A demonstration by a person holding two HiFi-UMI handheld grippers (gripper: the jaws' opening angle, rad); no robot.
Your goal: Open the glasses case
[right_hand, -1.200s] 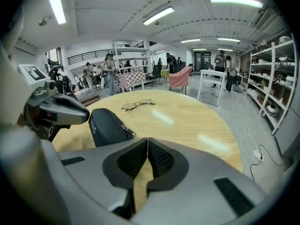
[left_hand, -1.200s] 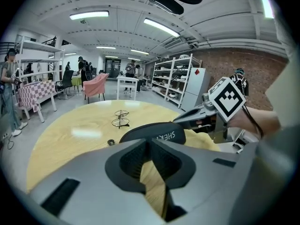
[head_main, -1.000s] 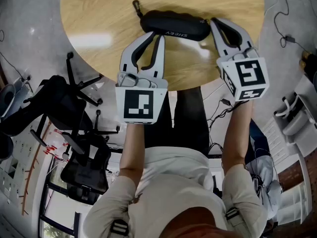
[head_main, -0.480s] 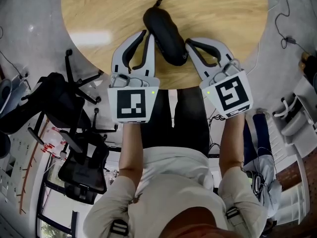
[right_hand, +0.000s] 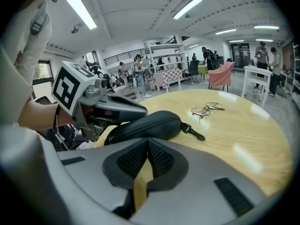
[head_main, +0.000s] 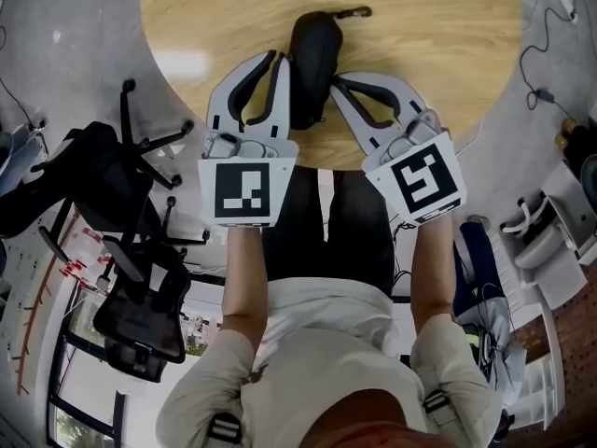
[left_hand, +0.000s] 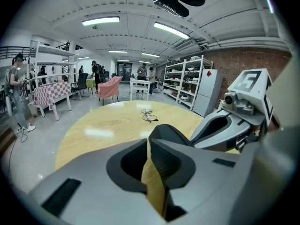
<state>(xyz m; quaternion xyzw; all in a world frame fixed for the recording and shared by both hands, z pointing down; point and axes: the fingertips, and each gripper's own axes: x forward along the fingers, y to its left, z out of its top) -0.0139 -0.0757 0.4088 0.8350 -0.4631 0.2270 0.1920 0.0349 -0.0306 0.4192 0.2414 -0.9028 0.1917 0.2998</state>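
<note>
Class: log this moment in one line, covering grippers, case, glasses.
left gripper: shut, empty | right gripper: shut, empty | glasses case: closed, on wooden table, between grippers | glasses: lying beyond case

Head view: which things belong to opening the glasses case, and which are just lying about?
For the job:
case
left claw, shut
right claw, shut

Lying about:
glasses, farther back on the table
chairs, on the floor
</note>
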